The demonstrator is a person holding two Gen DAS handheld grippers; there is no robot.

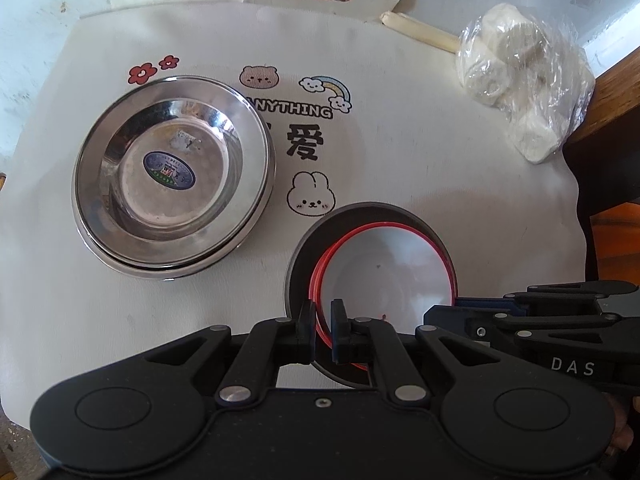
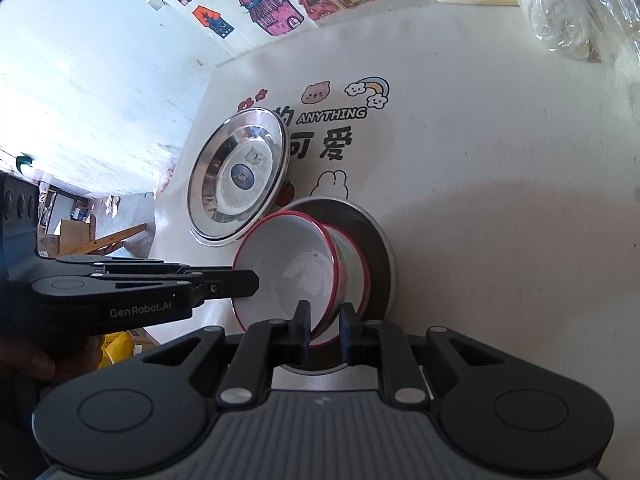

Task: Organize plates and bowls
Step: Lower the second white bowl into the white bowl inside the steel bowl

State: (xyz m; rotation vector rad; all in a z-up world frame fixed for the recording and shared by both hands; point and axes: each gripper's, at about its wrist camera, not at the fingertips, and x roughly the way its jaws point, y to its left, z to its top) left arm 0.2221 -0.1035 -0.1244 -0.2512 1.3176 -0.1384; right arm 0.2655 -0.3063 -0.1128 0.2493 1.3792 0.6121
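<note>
**Both grippers clamped on the rim of the red-edged bowl**

The left gripper (image 1: 322,330) is pointed steeply downward, and its black jaws are nearly closed on the near rim of a white enamel bowl with a red edge (image 1: 384,268). In the left wrist view, one pad is seen outside the rim and the other inside it. The bowl is seated inside a wider dark grey round plate (image 1: 304,240), which lies directly ahead of the fingers on a cream cloth printed with cartoon animals (image 1: 420,152).

The right gripper (image 2: 325,330) is likewise angled downward, less steeply, and is closed narrowly on the same bowl (image 2: 288,264) at another part of its rim. In the right wrist view the bowl is seen tilted, its mouth turned toward the left gripper (image 2: 244,280), which reaches in from the left side at rim height. The grey plate (image 2: 376,240) is visible behind and beneath the bowl.

Ahead and to the left of both tools, a stack of shiny round steel plates (image 1: 172,176) rests flat on the cloth, apart from the grey plate. Far ahead to the right, a clear plastic bag of white lumps (image 1: 516,84) lies near the cloth's edge, with a pale cream stick (image 1: 420,30) beside it. Part of a hand (image 2: 24,360) is seen behind the left tool.
</note>
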